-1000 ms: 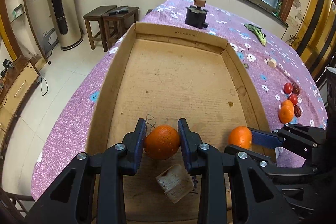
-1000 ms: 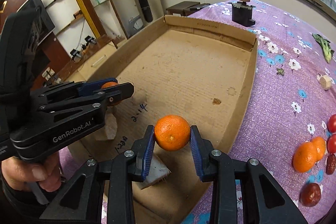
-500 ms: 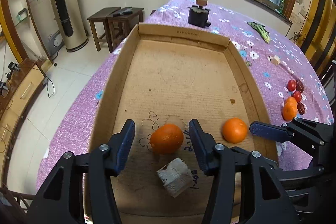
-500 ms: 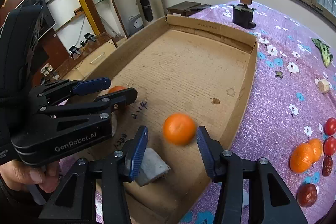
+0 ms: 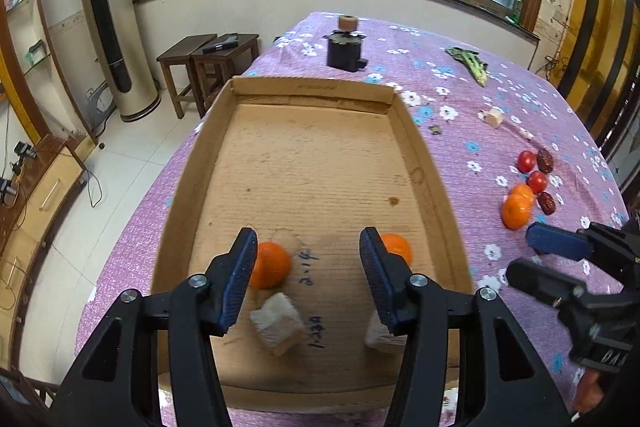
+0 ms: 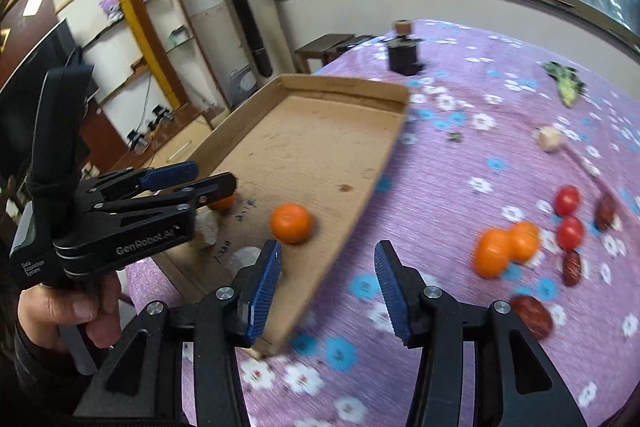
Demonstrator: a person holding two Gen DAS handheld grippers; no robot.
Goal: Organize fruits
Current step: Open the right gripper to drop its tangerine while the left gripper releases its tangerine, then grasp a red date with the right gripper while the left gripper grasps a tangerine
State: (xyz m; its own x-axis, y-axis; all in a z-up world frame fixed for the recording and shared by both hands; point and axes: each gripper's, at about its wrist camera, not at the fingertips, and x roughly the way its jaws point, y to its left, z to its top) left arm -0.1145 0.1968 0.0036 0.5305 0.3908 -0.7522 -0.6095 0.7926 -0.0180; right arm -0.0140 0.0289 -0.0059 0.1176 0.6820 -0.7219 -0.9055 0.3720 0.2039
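Directly under the left gripper lies the near end of a shallow cardboard tray set on a purple flowered tablecloth. Beyond the tray's far wall a small black device with a brown cap stands on the cloth, and past the table edge are dark wooden stools, a tall floor air conditioner, a tiled floor and a row of barred windows. A green leafy piece and a pale wooden block lie far out to the right on the cloth.

The left gripper is spread wide with nothing between its fingers. Just ahead of its left finger an orange rests on the tray floor, partly hidden by that finger; a second orange sits just ahead of the right finger. A whitish chunk lies below, between the fingers.

The right gripper is also wide open and empty, hovering over the tray's near right rim. The second orange lies just ahead and left of its left finger, inside the tray. Ahead and to the right, on the cloth, two more oranges touch each other, with two red tomatoes and dark red dates beyond and beside them.
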